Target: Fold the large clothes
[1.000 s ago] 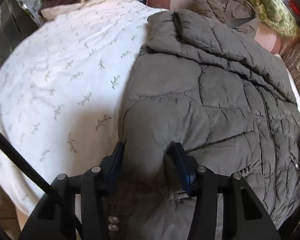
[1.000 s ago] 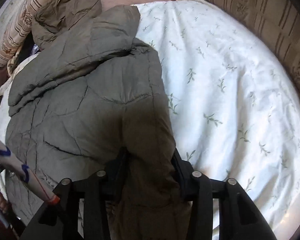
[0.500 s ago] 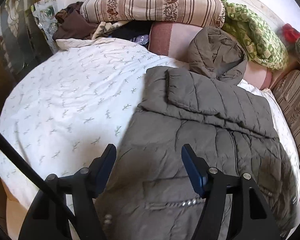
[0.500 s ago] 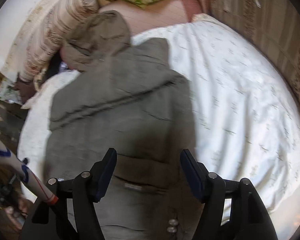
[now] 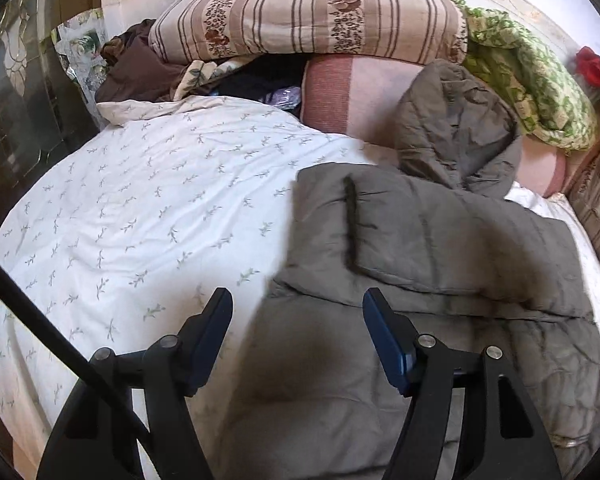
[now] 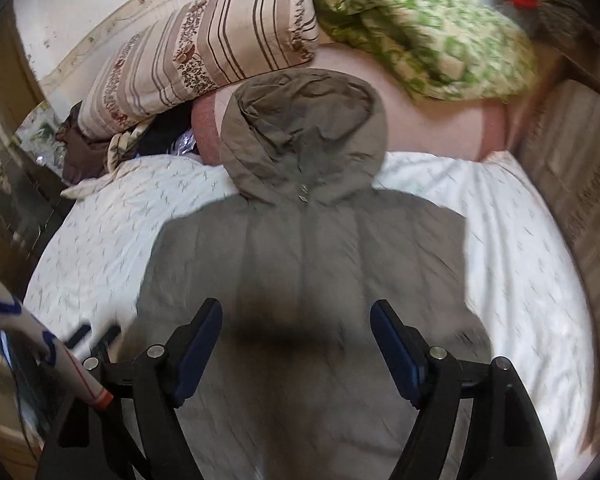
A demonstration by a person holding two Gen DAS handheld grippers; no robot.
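Observation:
A grey-brown quilted hooded jacket (image 5: 440, 280) lies on a bed with a white leaf-print sheet (image 5: 140, 220). Its hood (image 5: 456, 128) rests against the pillows at the head. A sleeve is folded across its chest in the left wrist view. My left gripper (image 5: 298, 320) is open and empty above the jacket's lower left edge. In the right wrist view the jacket (image 6: 308, 264) lies lengthwise with its hood (image 6: 304, 136) at the far end. My right gripper (image 6: 296, 328) is open and empty above its lower part.
A striped pillow (image 5: 308, 16), a pink cushion (image 5: 360, 96), a green patterned blanket (image 5: 532, 76) and dark clothes (image 5: 140, 68) are piled at the head. A patterned headboard or wall (image 6: 580, 184) runs along the right side. A white tube with blue marks (image 6: 40, 344) is at lower left.
Both grippers let go of the jacket's hem, opened wide and pulled back and up. The jacket now lies flat on the bed.

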